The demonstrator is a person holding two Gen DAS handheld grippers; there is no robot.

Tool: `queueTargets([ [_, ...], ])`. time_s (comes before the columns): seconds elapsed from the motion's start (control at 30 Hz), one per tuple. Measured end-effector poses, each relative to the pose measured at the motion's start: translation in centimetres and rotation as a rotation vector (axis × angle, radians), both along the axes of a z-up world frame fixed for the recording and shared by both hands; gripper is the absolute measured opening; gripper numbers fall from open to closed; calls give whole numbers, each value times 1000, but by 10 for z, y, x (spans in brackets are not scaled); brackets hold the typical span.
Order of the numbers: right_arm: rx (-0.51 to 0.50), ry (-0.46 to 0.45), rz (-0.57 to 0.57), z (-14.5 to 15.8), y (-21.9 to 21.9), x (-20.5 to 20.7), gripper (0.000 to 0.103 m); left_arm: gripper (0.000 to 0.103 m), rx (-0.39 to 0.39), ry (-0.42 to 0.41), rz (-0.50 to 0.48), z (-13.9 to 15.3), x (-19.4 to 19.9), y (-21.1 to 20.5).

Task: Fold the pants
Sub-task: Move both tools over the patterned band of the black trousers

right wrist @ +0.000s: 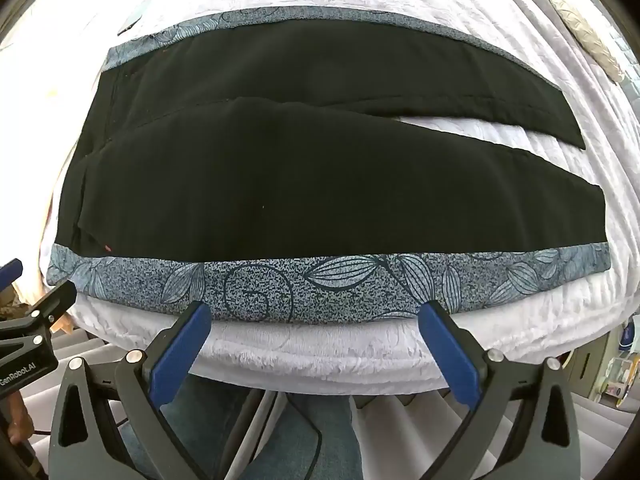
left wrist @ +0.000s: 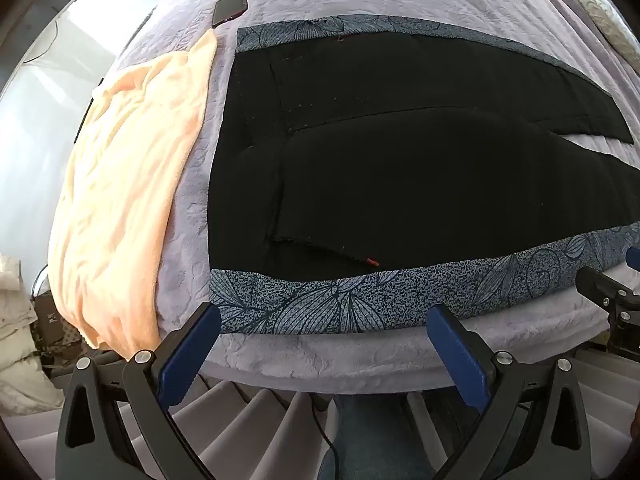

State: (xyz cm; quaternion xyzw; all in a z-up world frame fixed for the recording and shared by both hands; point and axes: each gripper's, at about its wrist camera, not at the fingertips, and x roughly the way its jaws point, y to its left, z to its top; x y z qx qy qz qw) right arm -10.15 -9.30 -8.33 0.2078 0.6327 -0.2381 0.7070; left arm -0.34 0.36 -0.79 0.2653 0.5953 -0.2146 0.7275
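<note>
Pants (left wrist: 400,184) lie flat on a patterned blue cloth (left wrist: 360,300) spread over the bed (left wrist: 360,356), waistband toward your left and the two legs running out to your right, parted in a narrow V at the hems. Nothing looks folded yet, so you seem to be at the very start: the likely first step is laying one leg over the other. That calls for a pinch on the near leg's edge at both ends, waist side and hem side, lifting only the black fabric and not the cloth beneath. Your left gripper (left wrist: 324,320) and right gripper (right wrist: 316,318) both hover just off the bed's near edge, level and pointing across it, fingers (left wrist: 192,344) spread wide and holding nothing. A peach garment (left wrist: 120,200) and a phone (left wrist: 230,7) lie clear on the left
</note>
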Motion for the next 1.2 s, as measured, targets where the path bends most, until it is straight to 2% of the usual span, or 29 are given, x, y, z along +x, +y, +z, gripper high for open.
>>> queueTargets([
  [0.47,-9,2,9,9,10,4,103,103,6,0,12,-1,-3,0],
  [0.8,11,-3,-5,6,4,1,103,103,21,9,16,-3,-4,-2],
  [1.0,64,10,-19,3,0,-2,103,103,22,10,17,-4,-4,-4],
  [1.1,33,-4,-21,2,-1,-3,103,103,23,15,16,-5,-2,-7],
  [1.2,48,-9,-24,1,-3,-3,103,103,25,16,17,-6,-1,-9],
])
